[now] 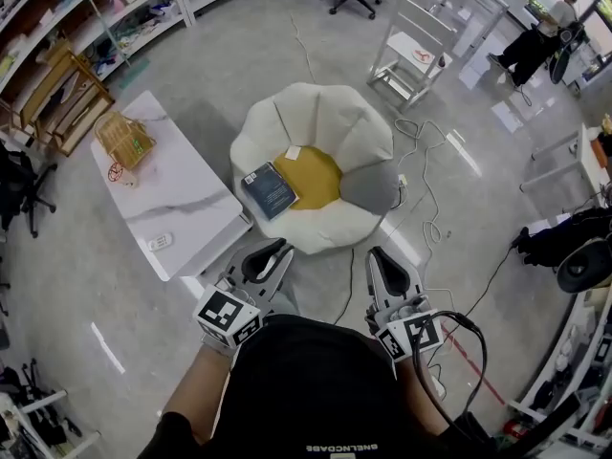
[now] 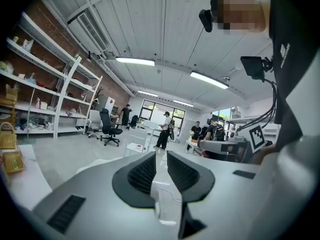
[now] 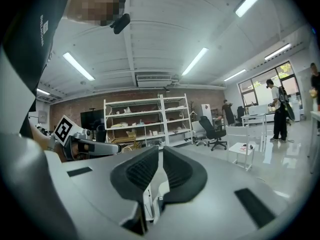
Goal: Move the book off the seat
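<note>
Nothing done yet: book flat on the seat, left of the cushion. Held low, well short of it, both empty: left gripper open a slit, right gripper pinched closed. Reach, grab and lift all left to do. Table close on the left, cables on the right, yet no obstacle straight ahead.
</note>
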Tool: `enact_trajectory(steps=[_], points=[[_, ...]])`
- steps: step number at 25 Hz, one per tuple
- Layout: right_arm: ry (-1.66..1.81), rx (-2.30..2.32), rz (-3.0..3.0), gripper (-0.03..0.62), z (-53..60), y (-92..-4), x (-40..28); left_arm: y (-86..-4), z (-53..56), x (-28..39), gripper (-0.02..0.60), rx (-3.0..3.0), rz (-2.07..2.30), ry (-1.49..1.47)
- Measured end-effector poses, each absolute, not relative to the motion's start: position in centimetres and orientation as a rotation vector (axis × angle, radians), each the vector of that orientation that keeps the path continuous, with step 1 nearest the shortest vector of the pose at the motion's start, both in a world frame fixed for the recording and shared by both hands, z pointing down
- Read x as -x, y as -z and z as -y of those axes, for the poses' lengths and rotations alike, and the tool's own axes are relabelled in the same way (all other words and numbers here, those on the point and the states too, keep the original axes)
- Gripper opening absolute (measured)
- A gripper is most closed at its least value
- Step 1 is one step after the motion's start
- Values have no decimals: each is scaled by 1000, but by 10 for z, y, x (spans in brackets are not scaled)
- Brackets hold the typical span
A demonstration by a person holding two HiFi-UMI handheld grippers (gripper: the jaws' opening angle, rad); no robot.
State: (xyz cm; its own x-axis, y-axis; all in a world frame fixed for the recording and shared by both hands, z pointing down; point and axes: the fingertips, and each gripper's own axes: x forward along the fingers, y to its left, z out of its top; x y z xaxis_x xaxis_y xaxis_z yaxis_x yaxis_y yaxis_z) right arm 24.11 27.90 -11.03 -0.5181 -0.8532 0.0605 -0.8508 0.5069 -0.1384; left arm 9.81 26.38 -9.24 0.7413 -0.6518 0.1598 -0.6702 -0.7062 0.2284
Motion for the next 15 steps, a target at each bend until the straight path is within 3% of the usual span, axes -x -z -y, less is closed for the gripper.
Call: enact_trajectory(steps=[15], points=[[325, 1638, -2715, 50, -150, 104, -185, 82, -140, -33, 63, -2633, 960, -102]])
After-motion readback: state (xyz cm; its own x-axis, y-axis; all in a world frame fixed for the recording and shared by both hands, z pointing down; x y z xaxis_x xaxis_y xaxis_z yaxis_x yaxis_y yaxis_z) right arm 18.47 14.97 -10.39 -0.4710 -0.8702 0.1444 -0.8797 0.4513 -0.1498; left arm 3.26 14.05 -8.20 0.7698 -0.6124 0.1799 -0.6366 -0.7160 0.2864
